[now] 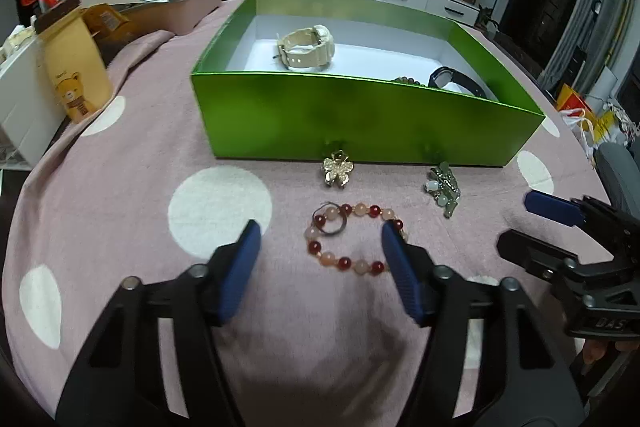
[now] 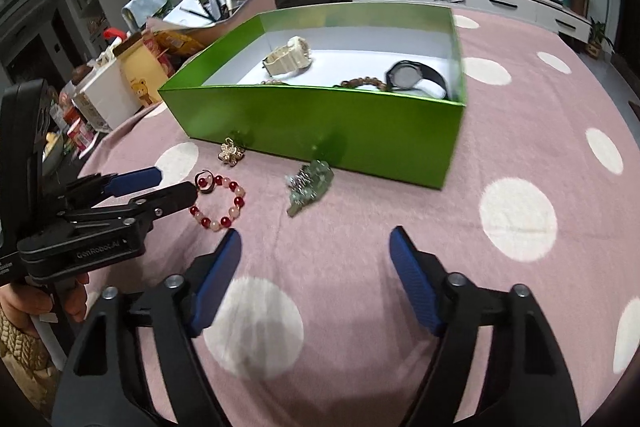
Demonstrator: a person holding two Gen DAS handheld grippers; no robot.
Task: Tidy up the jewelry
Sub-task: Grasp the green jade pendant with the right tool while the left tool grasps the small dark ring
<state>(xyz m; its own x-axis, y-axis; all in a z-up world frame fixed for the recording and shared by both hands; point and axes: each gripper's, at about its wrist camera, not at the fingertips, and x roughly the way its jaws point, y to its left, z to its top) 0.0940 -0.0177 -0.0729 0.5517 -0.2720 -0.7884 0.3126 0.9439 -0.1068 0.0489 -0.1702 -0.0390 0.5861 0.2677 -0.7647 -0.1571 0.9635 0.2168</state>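
Your left hand-held gripper [image 1: 320, 239] hangs over the bead bracelet [image 1: 352, 239], jaws partly open. The bracelet lies between the blue pads [image 1: 240, 267] on the pink, white-dotted tabletop [image 1: 160, 167], towards its near edge. The right pad sits at the bracelet's right side; contact cannot be told. A thin ring [image 1: 332, 223] rests on the bracelet's far-left beads. Beyond it, a gold flower clip [image 1: 338, 169] lies just beside the green box [image 1: 360, 115]. Right of that lies a green-stone hair clip [image 1: 442, 187]. Inside the box: a cream watch [image 1: 304, 47], a black watch [image 2: 416, 77], a brown bead bracelet [image 2: 362, 83]. Your right hand-held gripper [image 2: 316, 247] is partly open over bare cloth, holding nothing.
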